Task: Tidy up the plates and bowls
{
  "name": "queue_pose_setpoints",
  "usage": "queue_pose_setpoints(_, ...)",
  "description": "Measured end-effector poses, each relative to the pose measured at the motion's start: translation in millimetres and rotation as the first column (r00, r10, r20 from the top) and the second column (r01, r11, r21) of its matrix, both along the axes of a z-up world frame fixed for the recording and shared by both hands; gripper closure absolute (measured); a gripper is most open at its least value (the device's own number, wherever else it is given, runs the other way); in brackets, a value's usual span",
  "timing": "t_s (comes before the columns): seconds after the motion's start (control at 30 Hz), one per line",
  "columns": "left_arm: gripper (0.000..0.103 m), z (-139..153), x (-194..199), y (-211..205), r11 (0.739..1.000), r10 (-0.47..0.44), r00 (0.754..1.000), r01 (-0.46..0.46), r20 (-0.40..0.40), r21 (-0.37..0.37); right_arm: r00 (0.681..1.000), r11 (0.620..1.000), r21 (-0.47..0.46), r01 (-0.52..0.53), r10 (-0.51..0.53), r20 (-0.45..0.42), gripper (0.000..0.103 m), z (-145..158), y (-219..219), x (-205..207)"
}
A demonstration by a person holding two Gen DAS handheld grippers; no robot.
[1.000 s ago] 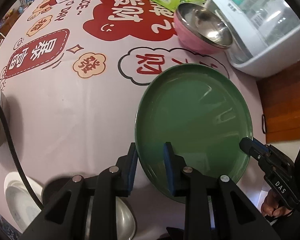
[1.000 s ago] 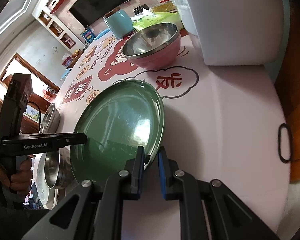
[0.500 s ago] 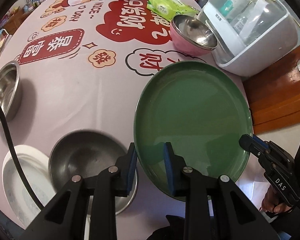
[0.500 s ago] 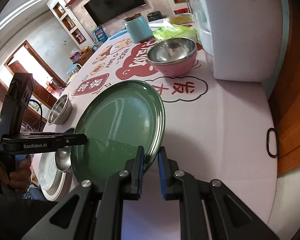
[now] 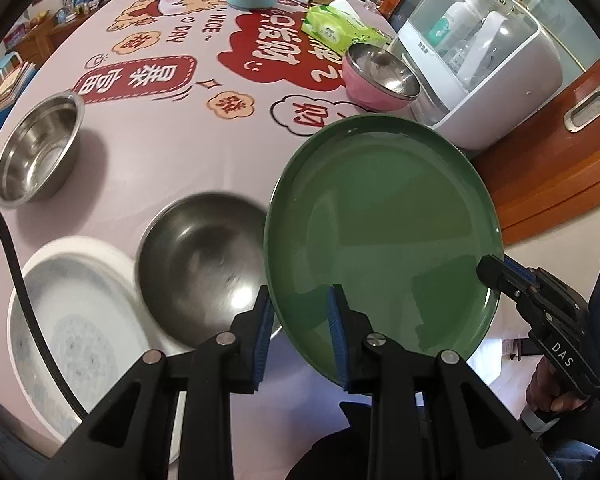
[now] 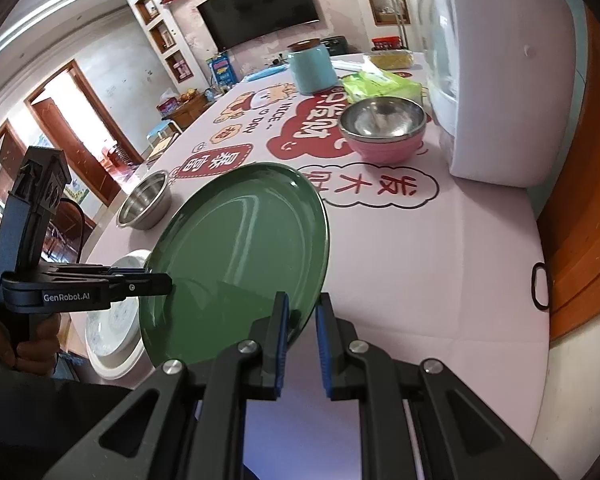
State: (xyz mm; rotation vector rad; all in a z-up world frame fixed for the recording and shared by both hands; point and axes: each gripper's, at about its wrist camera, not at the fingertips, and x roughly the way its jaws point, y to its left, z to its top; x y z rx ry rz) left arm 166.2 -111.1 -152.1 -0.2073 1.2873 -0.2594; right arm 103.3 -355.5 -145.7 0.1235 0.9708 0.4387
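Raised off the tablecloth since a second ago: round dark-green plate, both grippers with it, more of the table now in sight

Left wrist view: left gripper clamped on the plate's near-left rim, right gripper gripping the right rim. Held clear above printed pink tablecloth. Below, just left: wide steel bowl, beside white patterned plate. Smaller steel bowl farther left. Pink steel-lined bowl beyond, near white sterilizer cabinet

Right wrist view: right gripper closed on plate edge; left gripper gripping opposite rim, plate tilted
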Motion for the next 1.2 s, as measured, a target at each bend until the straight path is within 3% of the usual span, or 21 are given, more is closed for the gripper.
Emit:
queue_pose_setpoints(0.67, 0.078, 12, -68, 78, 0.997, 0.076, 0.997, -0.077, 0.023, 0.016, 0.987, 0.987, -0.065, -0.146, 0.150, 0.056, 0.089, 13, 84, -51)
queue_pose_setpoints(1.2, 0.076, 1, -101, 160, 0.990, 0.138, 0.990, -0.138, -0.007, 0.032, 0.967, 0.959, -0.134, -0.251, 0.256, 0.021, 0.087, 8, 175, -74)
